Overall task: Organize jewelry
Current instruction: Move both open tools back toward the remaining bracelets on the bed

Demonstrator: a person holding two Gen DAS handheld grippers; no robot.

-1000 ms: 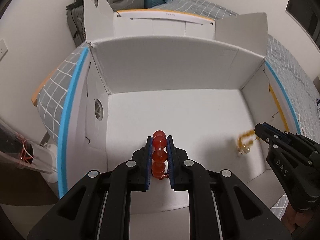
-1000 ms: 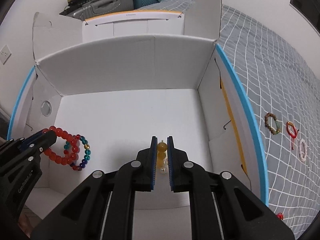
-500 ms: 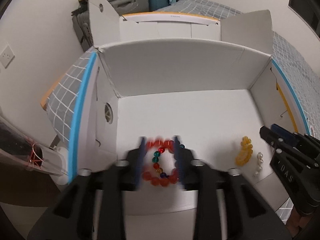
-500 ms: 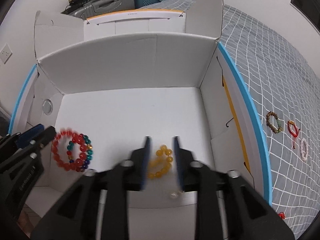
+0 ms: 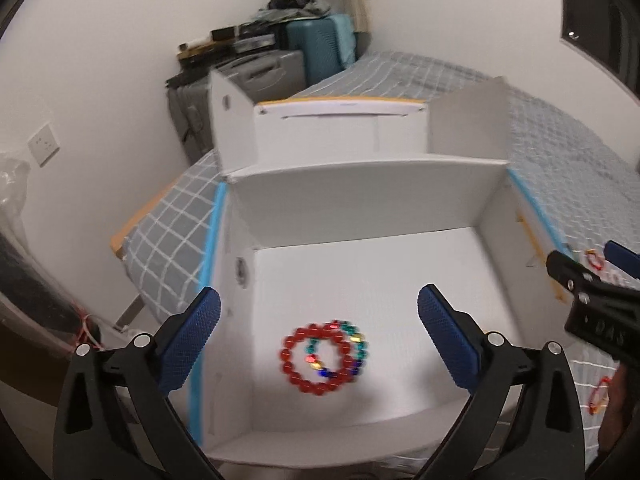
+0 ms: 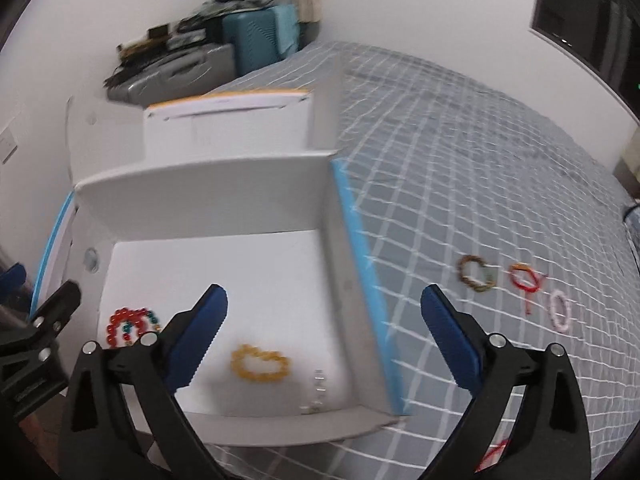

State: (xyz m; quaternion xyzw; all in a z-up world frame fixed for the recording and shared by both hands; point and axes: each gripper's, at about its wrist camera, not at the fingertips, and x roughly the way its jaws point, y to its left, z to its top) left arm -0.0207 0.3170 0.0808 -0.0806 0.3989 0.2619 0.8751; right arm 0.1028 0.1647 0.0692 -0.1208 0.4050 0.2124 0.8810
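A white cardboard box [image 5: 360, 196] stands on the bed. A red bead bracelet [image 5: 314, 354] lies on its floor over a multicoloured bead bracelet [image 5: 358, 346]. My left gripper [image 5: 318, 316] is wide open and empty above them. In the right wrist view the red bracelet [image 6: 124, 322], a yellow bead bracelet [image 6: 260, 368] and a small pearl piece [image 6: 317, 390] lie in the box [image 6: 208, 184]. My right gripper [image 6: 324, 312] is wide open and empty over the box's right wall. A brown bracelet [image 6: 476, 274], a red cord bracelet [image 6: 524, 280] and a pink bracelet [image 6: 559, 310] lie on the grey checked bedspread [image 6: 480, 160].
The box's flaps stand up at the back and sides. A second white box [image 5: 336, 128] sits behind it. Suitcases [image 5: 260, 68] stand by the far wall. More red cord jewellery [image 6: 496, 452] lies on the bedspread near the front right.
Both grippers opened and let go: the red bracelet and the yellow bracelet now lie on the box floor. Both grippers lifted back, and the right one swung to the right.
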